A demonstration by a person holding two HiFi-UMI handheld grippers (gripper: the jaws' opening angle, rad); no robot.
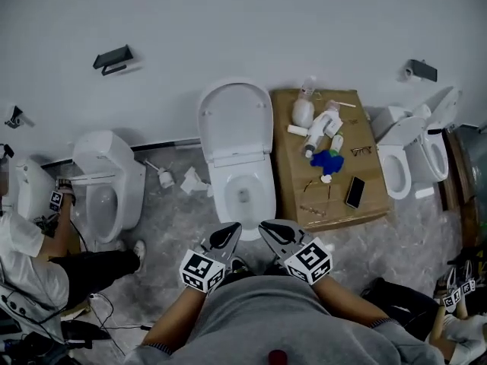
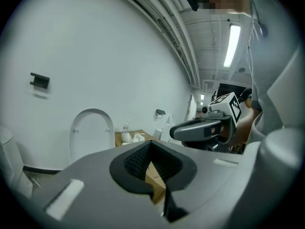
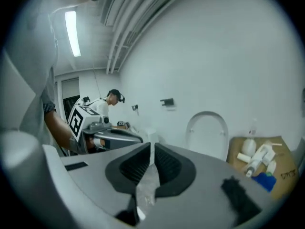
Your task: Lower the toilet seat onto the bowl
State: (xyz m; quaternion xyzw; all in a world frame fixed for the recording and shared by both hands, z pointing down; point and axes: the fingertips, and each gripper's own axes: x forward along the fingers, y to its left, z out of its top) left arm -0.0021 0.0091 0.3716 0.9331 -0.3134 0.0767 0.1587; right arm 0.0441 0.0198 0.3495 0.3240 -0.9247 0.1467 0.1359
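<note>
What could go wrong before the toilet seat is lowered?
The toilet seat stands upright; slipping from the jaws, it could slam onto the bowl.
The left hand-held gripper and right hand-held gripper are both shut; unopened, they could only push it.
The phone on the cardboard box beside the bowl could be knocked.

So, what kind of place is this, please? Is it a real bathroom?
Probably not a real bathroom, more a practice or test room: several toilets stand side by side along one bare wall, a cardboard sheet with bottles lies on the floor, and another person works at the next toilet.
</note>
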